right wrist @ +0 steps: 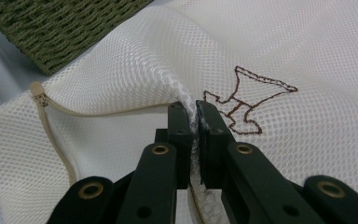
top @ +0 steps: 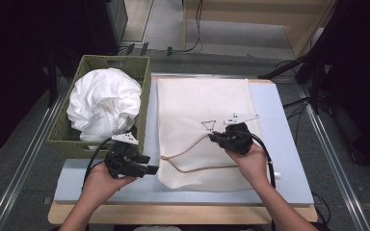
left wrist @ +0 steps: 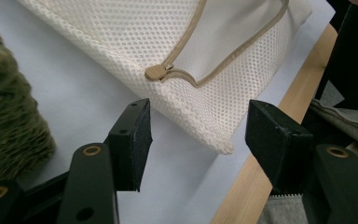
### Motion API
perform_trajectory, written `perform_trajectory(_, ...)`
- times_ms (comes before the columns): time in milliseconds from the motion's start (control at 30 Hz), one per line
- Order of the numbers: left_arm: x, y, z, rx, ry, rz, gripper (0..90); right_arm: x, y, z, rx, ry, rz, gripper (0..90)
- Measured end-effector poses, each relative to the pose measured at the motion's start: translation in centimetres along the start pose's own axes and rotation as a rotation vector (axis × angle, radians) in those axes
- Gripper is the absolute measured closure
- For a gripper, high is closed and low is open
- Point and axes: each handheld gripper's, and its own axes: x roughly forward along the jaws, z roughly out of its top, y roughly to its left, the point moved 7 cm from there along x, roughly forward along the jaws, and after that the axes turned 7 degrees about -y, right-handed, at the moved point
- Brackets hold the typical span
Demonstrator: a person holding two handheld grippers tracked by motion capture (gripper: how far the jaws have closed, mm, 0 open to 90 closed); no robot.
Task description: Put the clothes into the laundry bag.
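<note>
Black pads of the right gripper (right wrist: pixel 192 122) are pinched tight on a raised fold of the cream mesh laundry bag (top: pixel 202 130), just beside a brown stitched emblem (right wrist: pixel 244 105) on its right. Wide apart and gripping nothing, the left gripper (left wrist: pixel 196 130) has the bag's near corner lying between and just beyond its fingertips, with the tan zipper pull (left wrist: pixel 155 72) a little farther out. Beyond both sits the green woven basket (top: pixel 142 86) with crumpled white cloth (top: pixel 103 103) in it.
</note>
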Motion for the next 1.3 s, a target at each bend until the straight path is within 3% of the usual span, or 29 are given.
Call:
perform_trajectory(100,-0.6,-0.2,0.7,-0.013,0.002,-0.002,39.0,0.0,0.2,0.0,-0.001,0.000,0.009,85.5)
perform_trajectory(267,-1.9,-0.3,2.4,0.020,-0.003,0.012,38.7,-0.1,0.3,-0.1,0.000,0.004,0.013,85.4)
perform_trajectory(500,-3.1,0.2,4.1,0.035,-0.005,0.023,38.5,0.0,0.4,-0.3,0.023,0.021,0.042,85.2)
perform_trajectory(767,-4.7,2.0,5.6,0.027,-0.014,0.054,38.4,0.0,0.3,-0.5,0.017,0.026,0.047,85.2)
perform_trajectory(1100,-6.8,4.9,7.6,0.028,0.001,0.123,37.9,0.1,0.2,-0.5,0.023,0.028,0.051,85.2)
perform_trajectory(1300,-7.9,6.1,8.7,0.004,-0.026,0.119,38.3,0.1,0.2,-0.5,0.015,0.028,0.050,85.3)
